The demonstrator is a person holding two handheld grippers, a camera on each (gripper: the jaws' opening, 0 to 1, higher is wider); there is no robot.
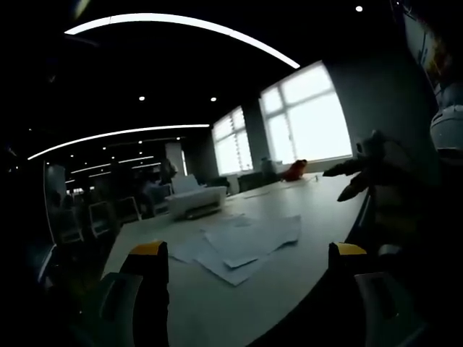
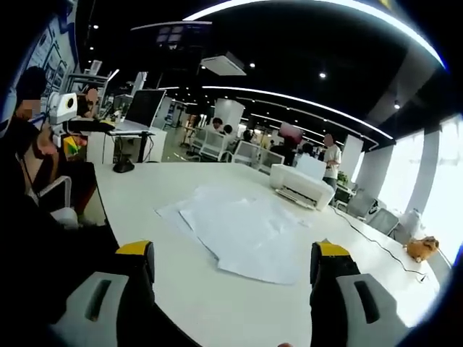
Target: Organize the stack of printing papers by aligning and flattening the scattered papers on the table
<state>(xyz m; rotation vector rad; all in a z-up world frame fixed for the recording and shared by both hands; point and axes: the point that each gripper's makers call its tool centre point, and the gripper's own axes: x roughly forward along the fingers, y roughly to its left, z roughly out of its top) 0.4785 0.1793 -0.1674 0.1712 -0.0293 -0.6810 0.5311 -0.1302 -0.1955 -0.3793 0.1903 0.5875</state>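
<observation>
Right gripper view is showing the papers (image 2: 242,231) lying scattered mid-tabletop (image 2: 145,195), unaligned, nothing seemingly tidied, while the right tongs (image 2: 235,264) and left tongs (image 1: 249,264) are hovering wide open, holding nothing.

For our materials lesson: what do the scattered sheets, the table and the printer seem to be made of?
Scattered sheets: thin white paper, matte, lying flat and overlapping. Table: smooth white top, probably laminate, with a faint sheen. Printer: white moulded plastic, judging by its rounded casing.
</observation>
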